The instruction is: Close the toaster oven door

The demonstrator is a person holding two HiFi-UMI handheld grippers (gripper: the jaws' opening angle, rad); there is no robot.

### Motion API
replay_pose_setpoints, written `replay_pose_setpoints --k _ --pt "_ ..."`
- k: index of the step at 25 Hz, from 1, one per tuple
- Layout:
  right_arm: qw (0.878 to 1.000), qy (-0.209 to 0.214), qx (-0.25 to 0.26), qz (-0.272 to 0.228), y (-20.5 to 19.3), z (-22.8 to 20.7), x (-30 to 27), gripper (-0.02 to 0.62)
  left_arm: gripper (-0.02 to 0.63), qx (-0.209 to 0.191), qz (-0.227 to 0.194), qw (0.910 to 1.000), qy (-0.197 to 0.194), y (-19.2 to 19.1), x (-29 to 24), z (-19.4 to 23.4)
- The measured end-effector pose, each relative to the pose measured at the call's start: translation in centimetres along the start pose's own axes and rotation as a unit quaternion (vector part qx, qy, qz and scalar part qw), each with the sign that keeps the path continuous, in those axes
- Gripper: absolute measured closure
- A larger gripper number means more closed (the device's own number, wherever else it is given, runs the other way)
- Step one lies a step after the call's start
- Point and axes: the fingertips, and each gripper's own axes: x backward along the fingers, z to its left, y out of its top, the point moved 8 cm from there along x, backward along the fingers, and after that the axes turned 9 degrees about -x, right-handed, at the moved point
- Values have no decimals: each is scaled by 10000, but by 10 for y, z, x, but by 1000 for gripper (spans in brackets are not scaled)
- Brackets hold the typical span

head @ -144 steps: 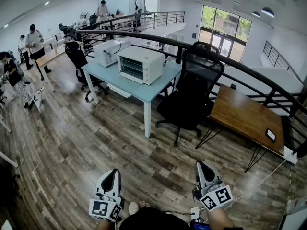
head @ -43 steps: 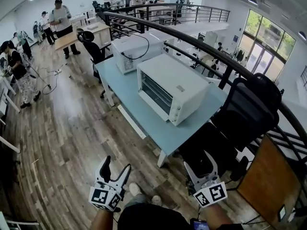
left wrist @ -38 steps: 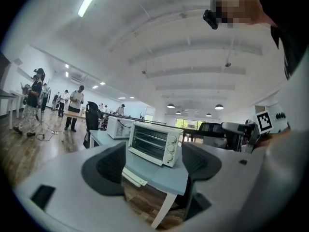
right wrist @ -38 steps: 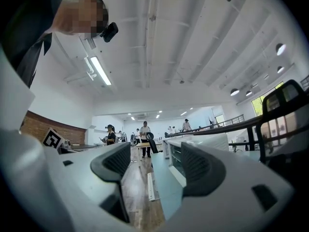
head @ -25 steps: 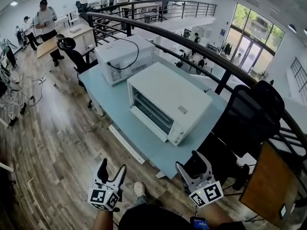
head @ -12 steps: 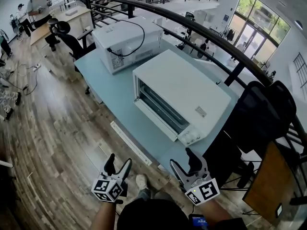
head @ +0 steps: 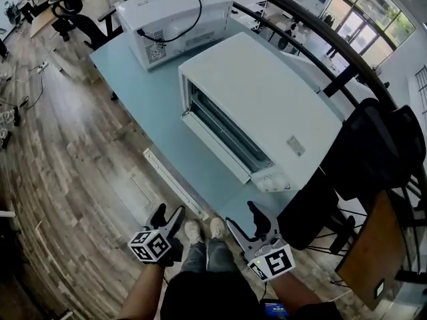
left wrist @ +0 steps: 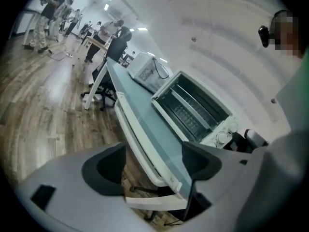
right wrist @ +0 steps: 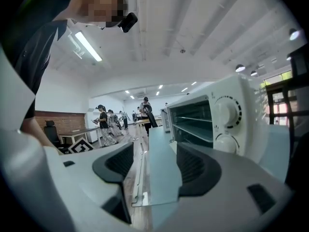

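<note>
A white toaster oven (head: 270,99) stands on the pale blue table (head: 150,89). Its door (head: 215,141) is folded down at the front, so the rack inside shows. Below the table's near edge, my left gripper (head: 169,212) and right gripper (head: 241,216) are both open and empty, a short way from the oven. In the left gripper view, the oven (left wrist: 195,111) lies ahead past the left gripper (left wrist: 152,166). In the right gripper view, the right gripper (right wrist: 149,166) faces the oven (right wrist: 212,115) side on, with its knobs (right wrist: 226,112) at the right.
A second white appliance (head: 175,13) with a black cable stands at the table's far end. A black office chair (head: 373,155) is right of the table, with a wooden desk (head: 370,269) beyond it. A dark railing (head: 313,42) runs behind. My feet (head: 203,231) stand on the wooden floor.
I have come up to the table: the oven now sits larger and more directly below. Both grippers have drawn closer to the table's near edge.
</note>
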Motion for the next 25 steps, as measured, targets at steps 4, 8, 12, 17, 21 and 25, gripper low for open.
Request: replay_pose_setpoints --k 4,8,12,17,21,25 --pt "9997 24 -175 152 -12 -8 -8 318 247 491 179 9986 -90 -21 -18 4" --pt "9993 52 -231 304 -18 -11 -6 321 249 1010 287 9944 -132 -39 -30 10" --pt "9988 -4 -259 411 -19 -18 0 321 249 1538 295 9870 -349 -50 -44 12" --pt "9986 -85 -313 423 -15 -22 6 324 250 2133 226 9740 -733 -52 -65 10" --pt "9988 -77 -286 403 -11 -22 9 331 305 2449 224 9668 -693 -52 -71 12" --pt "9987 -42 -263 426 -9 -19 10 336 351 2459 266 9673 -566 -49 -63 14"
